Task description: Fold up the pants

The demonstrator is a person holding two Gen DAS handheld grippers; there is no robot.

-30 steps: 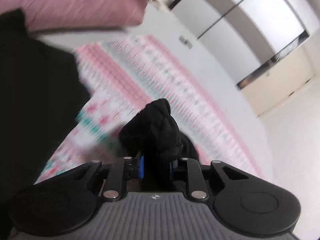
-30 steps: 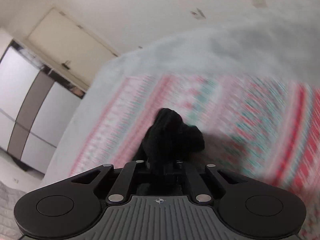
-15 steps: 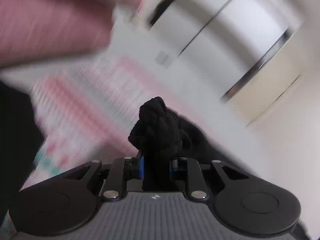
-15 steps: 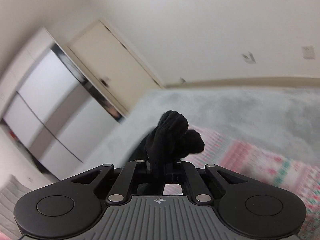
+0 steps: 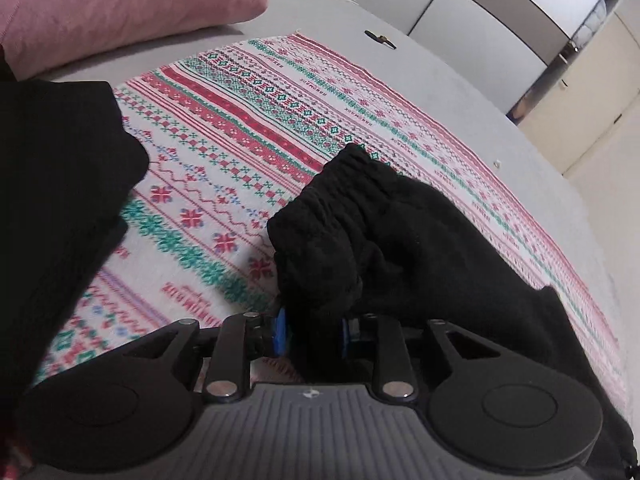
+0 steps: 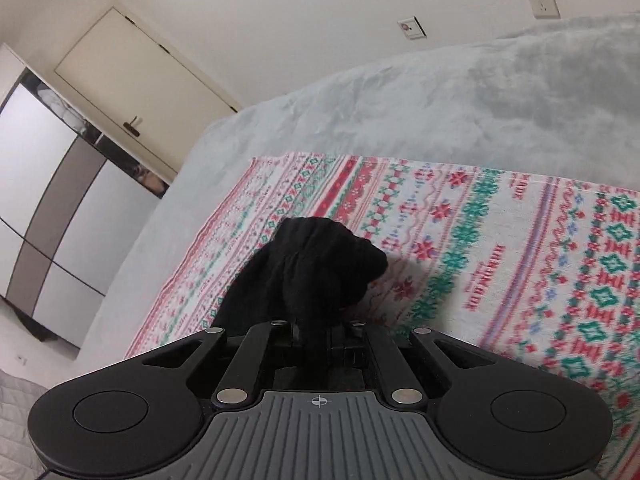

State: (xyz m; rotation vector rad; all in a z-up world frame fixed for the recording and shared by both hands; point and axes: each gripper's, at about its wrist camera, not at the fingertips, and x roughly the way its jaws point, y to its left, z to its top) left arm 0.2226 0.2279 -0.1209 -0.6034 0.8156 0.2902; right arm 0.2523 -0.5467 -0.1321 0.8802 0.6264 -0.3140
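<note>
The black pants (image 5: 404, 236) lie bunched on a red, green and white patterned cloth (image 5: 248, 120) spread over a grey bed. My left gripper (image 5: 312, 330) is shut on the pants' gathered waistband, low over the cloth. The fabric trails away to the right behind it. My right gripper (image 6: 320, 330) is shut on another bunch of the black pants (image 6: 316, 268), just above the patterned cloth (image 6: 520, 248). The fabric hides both grippers' fingertips.
A pink pillow (image 5: 120, 4) lies at the head of the bed. A dark black mass (image 5: 52, 200) fills the left of the left wrist view. A grey blanket (image 6: 440, 104) covers the bed. Wardrobe doors (image 6: 44, 184) and a room door (image 6: 132, 76) stand beyond the bed.
Both grippers swung up and came back down toward the patterned cloth, still holding the pants. More of the pants now lies spread on the cloth by the left gripper.
</note>
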